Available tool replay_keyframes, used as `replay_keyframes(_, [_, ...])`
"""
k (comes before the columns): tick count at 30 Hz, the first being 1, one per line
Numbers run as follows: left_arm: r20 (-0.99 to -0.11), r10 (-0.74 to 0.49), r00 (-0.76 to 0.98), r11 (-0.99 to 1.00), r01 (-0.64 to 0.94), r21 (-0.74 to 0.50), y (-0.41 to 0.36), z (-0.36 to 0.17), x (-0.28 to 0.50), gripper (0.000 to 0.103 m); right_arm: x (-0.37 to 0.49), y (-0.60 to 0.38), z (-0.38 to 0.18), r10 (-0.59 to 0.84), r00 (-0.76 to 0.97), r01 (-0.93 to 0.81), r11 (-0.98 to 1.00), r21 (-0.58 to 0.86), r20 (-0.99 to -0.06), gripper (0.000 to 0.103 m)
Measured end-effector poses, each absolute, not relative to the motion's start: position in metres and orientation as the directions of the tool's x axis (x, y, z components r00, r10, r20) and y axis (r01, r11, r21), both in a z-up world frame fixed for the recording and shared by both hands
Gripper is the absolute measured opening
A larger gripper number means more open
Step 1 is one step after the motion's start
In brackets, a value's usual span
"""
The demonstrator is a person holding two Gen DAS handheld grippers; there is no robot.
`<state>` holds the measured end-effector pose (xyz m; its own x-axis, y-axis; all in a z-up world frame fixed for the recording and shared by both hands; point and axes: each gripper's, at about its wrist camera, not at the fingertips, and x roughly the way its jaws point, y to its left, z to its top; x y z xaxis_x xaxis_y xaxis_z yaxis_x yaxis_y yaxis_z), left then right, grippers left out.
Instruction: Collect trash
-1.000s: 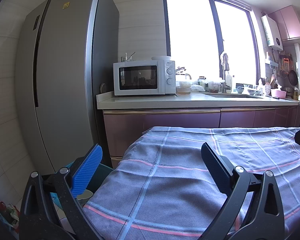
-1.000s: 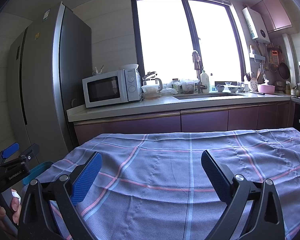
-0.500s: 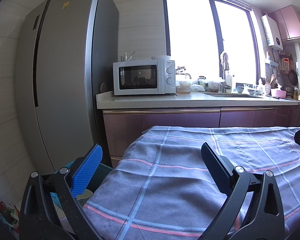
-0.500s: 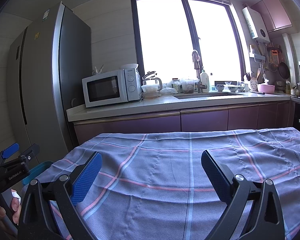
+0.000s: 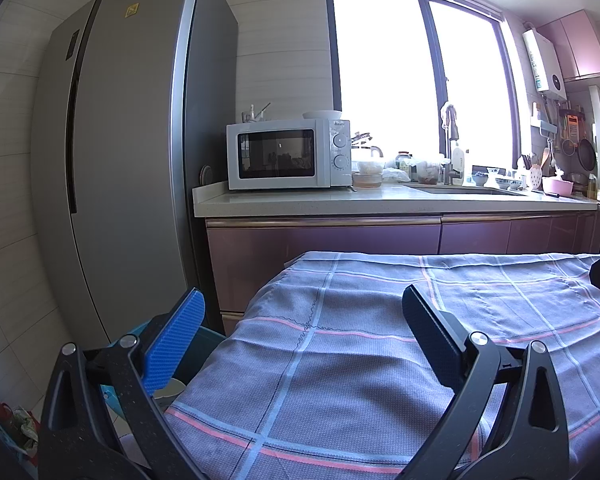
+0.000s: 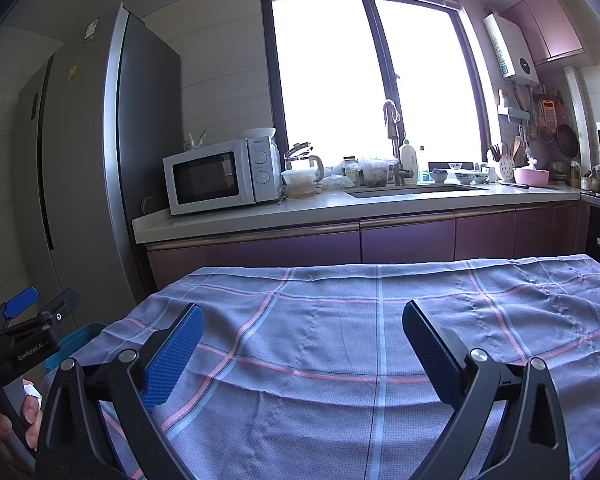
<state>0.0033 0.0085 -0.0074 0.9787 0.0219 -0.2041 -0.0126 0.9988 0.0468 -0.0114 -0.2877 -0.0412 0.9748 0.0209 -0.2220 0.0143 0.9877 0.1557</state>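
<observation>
Both wrist views sit low over the checked tablecloth [image 5: 340,360], facing the kitchen counter [image 6: 300,208]. Left view nearer the fridge [image 5: 120,160]; both share microwave [image 6: 220,176], window.

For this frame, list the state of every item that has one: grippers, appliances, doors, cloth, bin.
left gripper: open, empty, above the cloth
right gripper: open, empty, above the cloth
checked cloth: spread flat over the table, no trash visible on it
teal bin: open top, beside the table's left edge
microwave: door shut
fridge: doors shut
cabinet doors: shut
</observation>
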Motion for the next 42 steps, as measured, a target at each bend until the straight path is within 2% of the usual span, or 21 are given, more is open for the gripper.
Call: replay_keyframes(42, [-0.207, 0.019, 0.978, 0.999, -0.009, 0.05, 0.0055, -0.0117, 0.0065, 0.097, -0.0081, -0.2914, -0.0378, 0.014, 0.975, 0.022, 0.987, 0.159, -0.221, 0.096])
